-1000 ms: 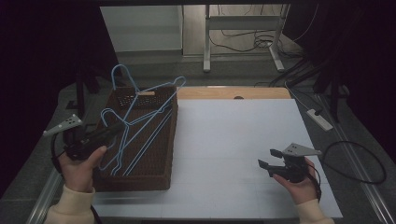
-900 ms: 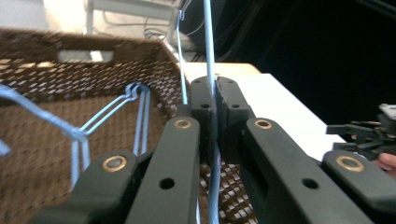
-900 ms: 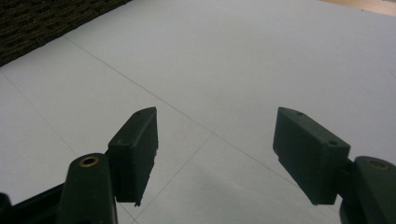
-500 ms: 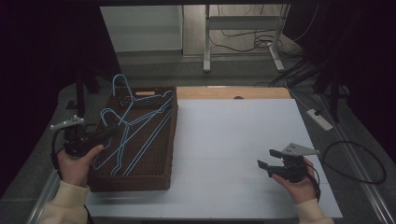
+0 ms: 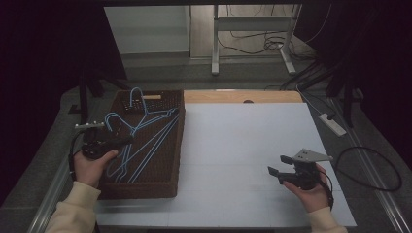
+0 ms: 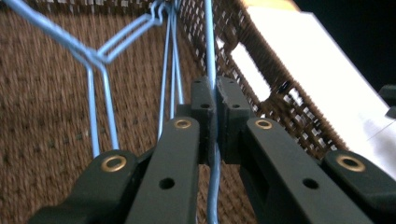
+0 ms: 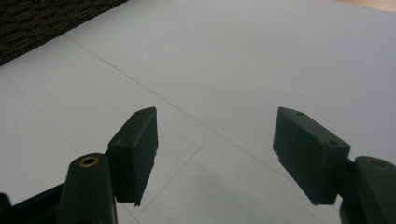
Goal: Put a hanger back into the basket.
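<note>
White tabletop (image 5: 252, 145) fills a dark room. My left gripper (image 6: 215, 105) pinches a blue hanger (image 6: 210, 56) wire over the brown basket (image 5: 177, 145); my right gripper (image 7: 215, 149) hovers wide apart, holding nothing.

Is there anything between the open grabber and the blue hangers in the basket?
Nothing visible: bare white tabletop lies between the open right gripper and the basket. The left gripper already pinches one blue hanger.

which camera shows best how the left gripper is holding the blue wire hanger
The left gripper view: the left gripper has its jaws shut on one blue wire hanger. The high view shows that grip small and dim; the right gripper view faces white table.
</note>
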